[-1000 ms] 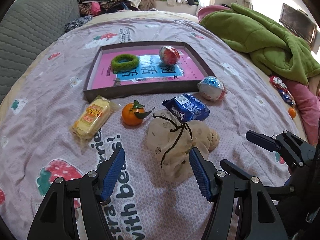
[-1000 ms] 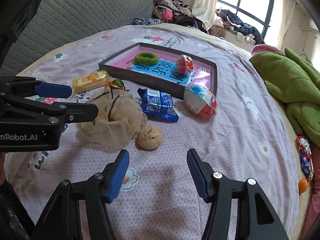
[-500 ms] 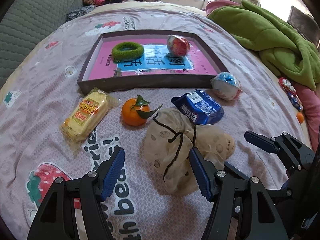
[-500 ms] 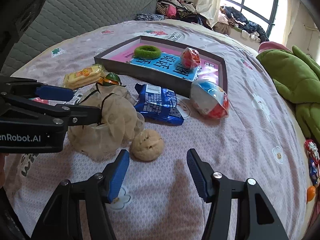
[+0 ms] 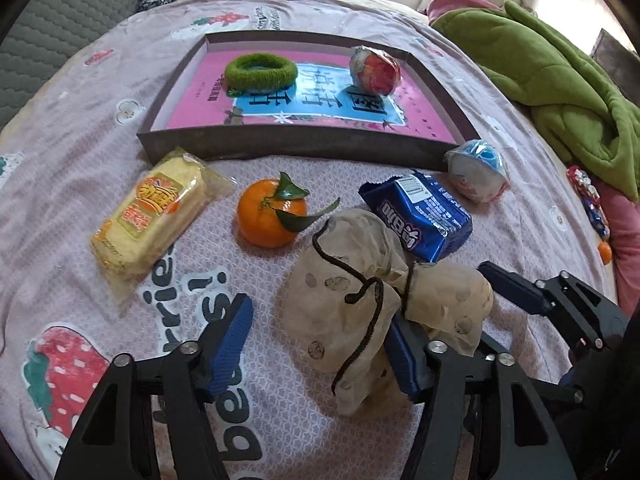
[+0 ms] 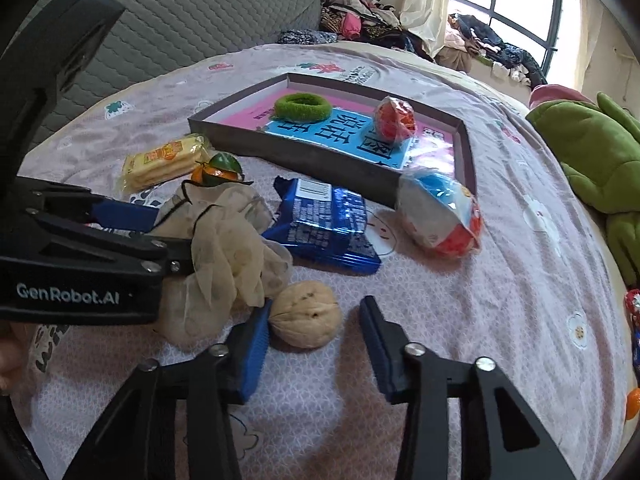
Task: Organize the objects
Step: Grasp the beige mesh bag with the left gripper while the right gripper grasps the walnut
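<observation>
A walnut (image 6: 305, 314) lies on the bed (image 6: 460, 320) between the closing jaws of the right gripper (image 6: 312, 344); the left pad touches it, the right stands clear. Just beside it, the left gripper (image 5: 320, 344), jaws closing, straddles a mesh drawstring bag (image 5: 352, 300). Beyond lie a blue snack packet (image 6: 326, 224) and a tray (image 6: 320, 152).

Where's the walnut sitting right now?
In the right wrist view, the walnut lies on the bedspread between the right gripper's closing jaws, beside the mesh pouch.
</observation>
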Motion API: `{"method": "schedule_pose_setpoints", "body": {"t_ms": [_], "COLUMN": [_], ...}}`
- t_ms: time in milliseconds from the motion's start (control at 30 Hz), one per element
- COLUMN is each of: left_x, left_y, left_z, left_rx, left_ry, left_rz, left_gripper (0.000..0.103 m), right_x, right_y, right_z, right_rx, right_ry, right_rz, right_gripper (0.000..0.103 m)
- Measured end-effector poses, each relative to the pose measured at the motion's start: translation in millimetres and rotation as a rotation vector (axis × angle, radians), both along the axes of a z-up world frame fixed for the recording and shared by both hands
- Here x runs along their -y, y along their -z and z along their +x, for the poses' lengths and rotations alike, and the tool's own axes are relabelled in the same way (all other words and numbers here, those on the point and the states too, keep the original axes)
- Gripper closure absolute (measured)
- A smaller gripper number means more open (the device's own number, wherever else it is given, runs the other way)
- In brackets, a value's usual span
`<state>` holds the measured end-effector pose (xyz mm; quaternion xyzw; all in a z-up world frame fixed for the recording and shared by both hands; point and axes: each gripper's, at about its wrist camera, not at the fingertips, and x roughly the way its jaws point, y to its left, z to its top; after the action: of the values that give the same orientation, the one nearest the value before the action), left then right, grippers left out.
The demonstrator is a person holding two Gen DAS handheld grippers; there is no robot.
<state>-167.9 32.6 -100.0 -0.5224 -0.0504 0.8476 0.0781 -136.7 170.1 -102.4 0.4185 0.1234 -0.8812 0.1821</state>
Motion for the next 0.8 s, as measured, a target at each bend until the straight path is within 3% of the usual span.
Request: {"method": "schedule_pose_setpoints", "body": {"t_ms": [33,167,333,533,800], "left_x": [0,-1,2,14,22], "left_y": [1,1,-2,-2,-9], "left_z": [0,0,2,10,27], "left_rx": [0.000,0.001,-0.009,-0.014,-0.052], "left_ry": [0.002,0.005,-0.004,-0.012,-0.006], "left_rz": [0.002,0.013,0.049,0.120,0.127], "left_gripper": [0.047,0.058,0.083,0.087,0.089], "right_x": [0,-2,-8,-11,-17], "right_y": [0,0,-3,-9,-16], "right_z": [0,1,4,13,20], "right_rx": [-0.001,0.000,0.002,-0.003,0.000], "right_ry": [0.000,0.011,0.031,0.043,0.072], "right_rz": [-0.008,-0.035,-0.071,-0.099,-0.145], "right_gripper": [0.068,0.068,0.068,0.068,0.068]}}
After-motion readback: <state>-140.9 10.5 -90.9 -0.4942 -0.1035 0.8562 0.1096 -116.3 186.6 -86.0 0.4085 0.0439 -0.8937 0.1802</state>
